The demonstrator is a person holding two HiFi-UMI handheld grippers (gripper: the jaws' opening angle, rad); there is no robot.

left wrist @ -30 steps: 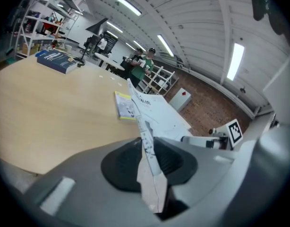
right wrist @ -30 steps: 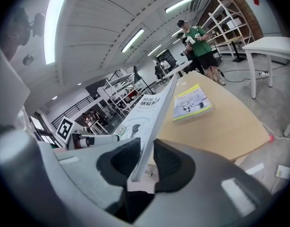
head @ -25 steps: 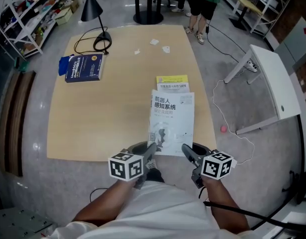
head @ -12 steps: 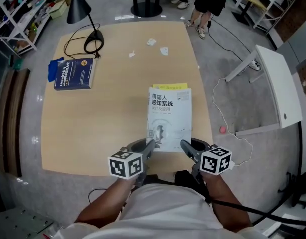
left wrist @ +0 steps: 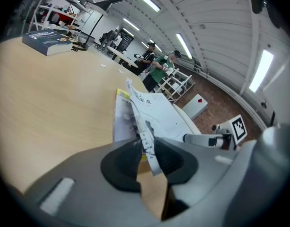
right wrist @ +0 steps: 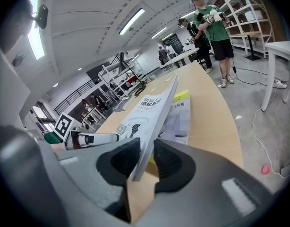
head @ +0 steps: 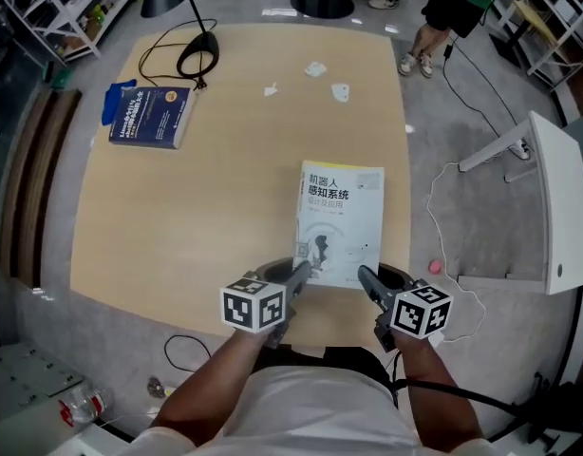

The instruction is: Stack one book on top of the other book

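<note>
Gripping the white book (head: pixel 341 221) at its two near corners, one gripper per corner. Left gripper (head: pixel 299 272) had the near-left corner; jaws stood a narrow gap apart, pads pinched on the book's edge. Right gripper (head: pixel 366 278) had the near-right corner, same story: jaws nearly together, clamped on the thin edge. Nothing else sat between either pair.

White book was over the near right part of the table (head: pixel 178 245), its near edge close to the table's near edge, long side running away from the person. Yellow book (right wrist: pixel 182 97) lay flat on the table directly under it, almost fully covered; only a yellow strip showed past the white book's far edge. Both gripper views showed the white book's near end held up clear of the yellow book, cover tilted. Couldn't tell whether its far end touched the yellow book.

Blue book (head: pixel 151 114) lay flat near the far left corner, well apart from the other two. Lamp (head: pixel 198 62) stood at the far edge just beyond it, black cord looped by its base. A few paper scraps (head: pixel 315 68) lay near the far edge, right of the lamp. White side table (head: pixel 557 207) stood off the right edge. Person in green (right wrist: pixel 213 27) stood past the far right corner.
</note>
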